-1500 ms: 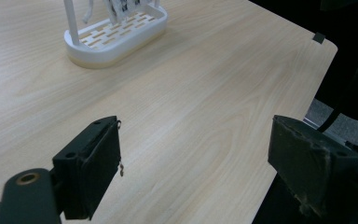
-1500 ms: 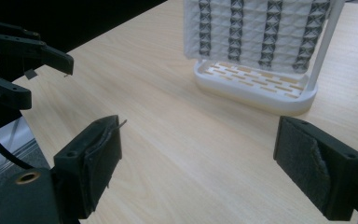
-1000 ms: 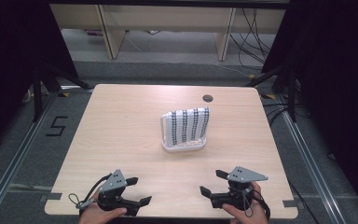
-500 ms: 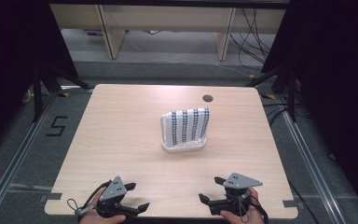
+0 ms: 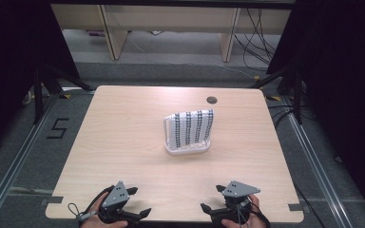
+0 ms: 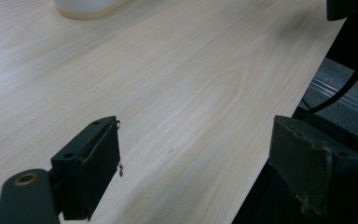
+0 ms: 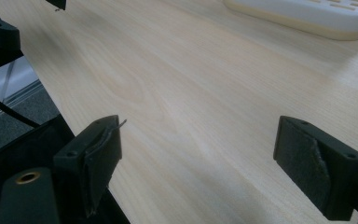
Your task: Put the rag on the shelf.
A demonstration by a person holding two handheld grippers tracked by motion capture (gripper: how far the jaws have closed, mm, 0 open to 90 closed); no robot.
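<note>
Black grippers, left gripper and right gripper, have backed to the table's near edge, jaws apart, empty; the striped cloth rack mid-table is untouched.

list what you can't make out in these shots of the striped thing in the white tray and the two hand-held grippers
- Striped thing: high view, too small to tell cloth from cards.
- White tray: right gripper view, cut off by the top edge; blurred in the left gripper view.
- Left hand-held gripper and right hand-held gripper: high view, the hands are cut off by the bottom edge.
- Round dark spot: high view, too small to identify.
</note>
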